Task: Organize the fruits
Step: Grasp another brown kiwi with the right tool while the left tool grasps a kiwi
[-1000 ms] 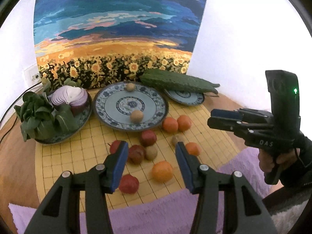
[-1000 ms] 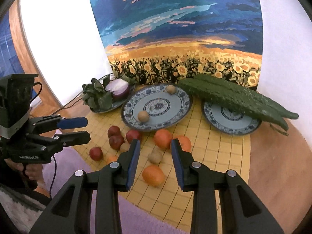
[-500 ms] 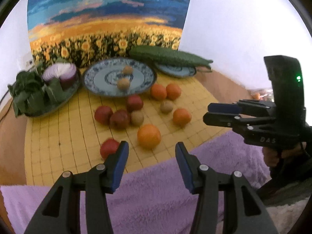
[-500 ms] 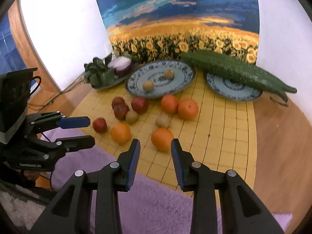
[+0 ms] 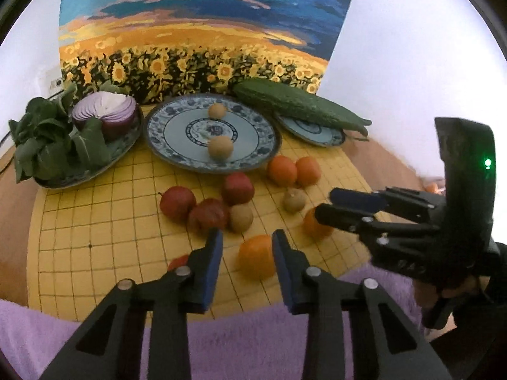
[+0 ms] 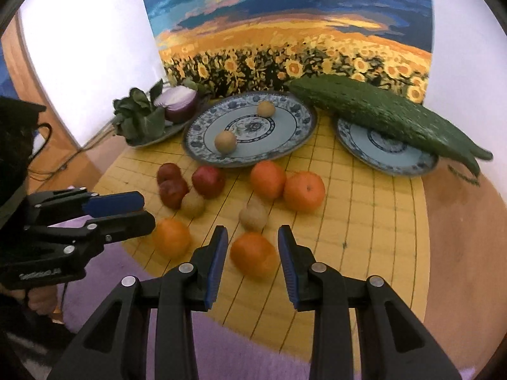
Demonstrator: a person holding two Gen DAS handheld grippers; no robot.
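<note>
Several oranges, red fruits and small tan fruits lie loose on a yellow grid mat [image 5: 95, 221] [image 6: 364, 221]. A large blue patterned plate [image 5: 253, 133] [image 6: 294, 123] holds two tan fruits. My left gripper [image 5: 245, 247] is open just in front of an orange [image 5: 256, 261], with a red fruit [image 5: 177, 261] beside its left finger. My right gripper [image 6: 253, 243] is open with an orange [image 6: 253, 258] between its fingertips, not gripped. It also shows in the left wrist view [image 5: 332, 205], as the left gripper does in the right wrist view [image 6: 139, 209].
A long green cucumber [image 5: 294, 104] [image 6: 380, 114] lies over a smaller plate [image 6: 386, 155] at the back right. A dish with a halved red onion [image 5: 104, 114] and leafy greens [image 5: 47, 145] stands at the back left. A sunflower painting stands behind. Purple cloth [image 5: 221, 342] covers the front.
Both grippers have moved forward again toward the fruits after pulling back. Each now has an orange at its fingertips. The jaws have stayed open.
</note>
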